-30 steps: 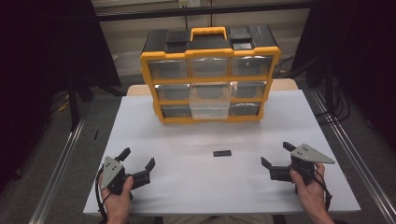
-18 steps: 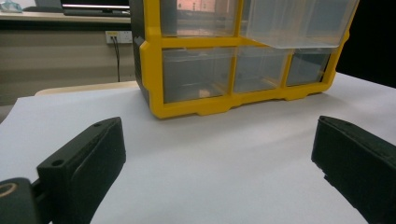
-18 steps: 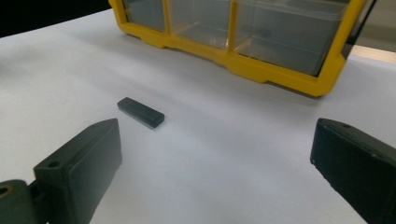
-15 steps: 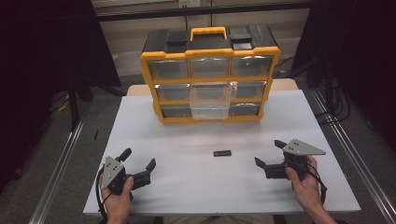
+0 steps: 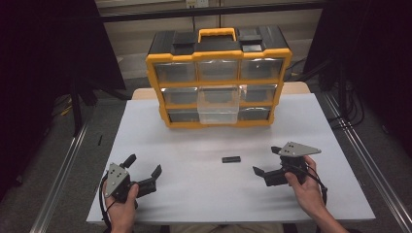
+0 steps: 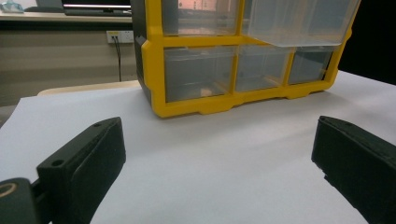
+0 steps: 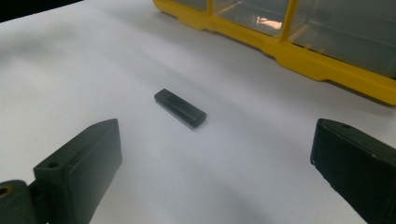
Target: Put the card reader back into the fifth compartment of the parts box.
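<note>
On the tabletop, the organiser was at the far side, its middle drawer pulled out. The right gripper had been shifted left toward the stick, fingers apart, probably for a pickup. The left gripper, unmoved, was also spread.

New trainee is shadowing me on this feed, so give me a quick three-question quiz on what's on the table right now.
1. True or false: the right tongs are shut on the small black stick.
2. Which drawer of the yellow drawer box is pulled out? A top left, B middle centre, C bottom right.
3. Fill in: the left tongs are ____.

Key: 1 false, both tongs open and the stick lies free on the table; 2 B; 3 open.
</note>
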### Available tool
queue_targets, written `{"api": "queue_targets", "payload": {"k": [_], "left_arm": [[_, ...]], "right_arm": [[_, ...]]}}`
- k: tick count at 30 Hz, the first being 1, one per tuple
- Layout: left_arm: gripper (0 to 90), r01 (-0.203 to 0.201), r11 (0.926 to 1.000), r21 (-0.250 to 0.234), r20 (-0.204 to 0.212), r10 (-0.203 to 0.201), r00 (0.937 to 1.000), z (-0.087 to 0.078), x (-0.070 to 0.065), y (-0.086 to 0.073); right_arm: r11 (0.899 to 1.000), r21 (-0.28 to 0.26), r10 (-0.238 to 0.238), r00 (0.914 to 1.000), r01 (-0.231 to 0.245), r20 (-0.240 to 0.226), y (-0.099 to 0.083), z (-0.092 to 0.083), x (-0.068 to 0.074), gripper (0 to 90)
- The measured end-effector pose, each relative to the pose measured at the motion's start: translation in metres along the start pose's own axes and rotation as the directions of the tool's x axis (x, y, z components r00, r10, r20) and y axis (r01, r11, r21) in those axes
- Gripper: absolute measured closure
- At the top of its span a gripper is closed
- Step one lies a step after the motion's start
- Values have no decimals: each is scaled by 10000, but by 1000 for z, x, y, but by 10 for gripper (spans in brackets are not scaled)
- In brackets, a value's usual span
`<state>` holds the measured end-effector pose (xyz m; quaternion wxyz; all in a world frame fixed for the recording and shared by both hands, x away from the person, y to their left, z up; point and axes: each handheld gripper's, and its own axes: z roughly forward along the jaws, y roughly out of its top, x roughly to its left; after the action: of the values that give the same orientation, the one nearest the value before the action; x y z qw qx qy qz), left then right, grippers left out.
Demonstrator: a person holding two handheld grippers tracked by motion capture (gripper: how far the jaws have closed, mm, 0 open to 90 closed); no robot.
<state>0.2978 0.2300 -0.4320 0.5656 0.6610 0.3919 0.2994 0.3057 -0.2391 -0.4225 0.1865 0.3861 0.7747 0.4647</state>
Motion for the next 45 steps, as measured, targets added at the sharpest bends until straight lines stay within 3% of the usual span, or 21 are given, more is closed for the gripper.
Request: {"api": "queue_targets", "payload": {"k": [14, 17, 19, 22, 27, 28, 32, 39, 40, 45], "left_arm": [[27, 67, 9999, 139, 54, -68, 10000, 2, 1, 0], [27, 138, 9999, 65, 68, -138, 9999, 2, 0, -1], [27, 160, 9999, 61, 35, -160, 9999, 2, 0, -1], [27, 102, 9999, 65, 40, -103, 9999, 1, 1, 0], [27, 110, 9999, 93, 67, -111, 9999, 1, 0, 0], [27, 101, 9999, 85, 72, -101, 9999, 1, 0, 0], [27, 87, 9999, 83, 48, -87, 10000, 0, 1, 0], [27, 83, 10000, 55, 79, -83, 9999, 0, 1, 0], [27, 89, 9999, 52, 76, -89, 9999, 0, 1, 0], [27, 94, 10000, 27, 100, -95, 9999, -1, 0, 0]], "right_arm": [[9937, 1125, 140, 9931, -8, -1167, 20, 19, -5, 34], [9926, 1215, 80, 9920, 75, -1262, 23, 22, -5, 34], [9828, 1785, -264, 9930, 468, -1151, 29, 28, -3, 63], [9820, 1812, -326, 9931, 528, -1127, 31, 32, -2, 53], [9771, 1862, -724, 9841, 1026, -1621, 38, 39, 1, 37], [9720, 1968, -915, 9782, 1284, -1862, 41, 43, 3, 35], [9623, 2132, -1216, 9686, 1686, -2170, 49, 51, 6, 38], [9450, 2503, -1410, 9527, 2106, -2691, 56, 66, 7, 37], [9383, 2626, -1459, 9459, 2252, -2898, 58, 70, 8, 43], [9321, 2668, -1541, 9347, 2451, -3204, 63, 78, 7, 51]]}}
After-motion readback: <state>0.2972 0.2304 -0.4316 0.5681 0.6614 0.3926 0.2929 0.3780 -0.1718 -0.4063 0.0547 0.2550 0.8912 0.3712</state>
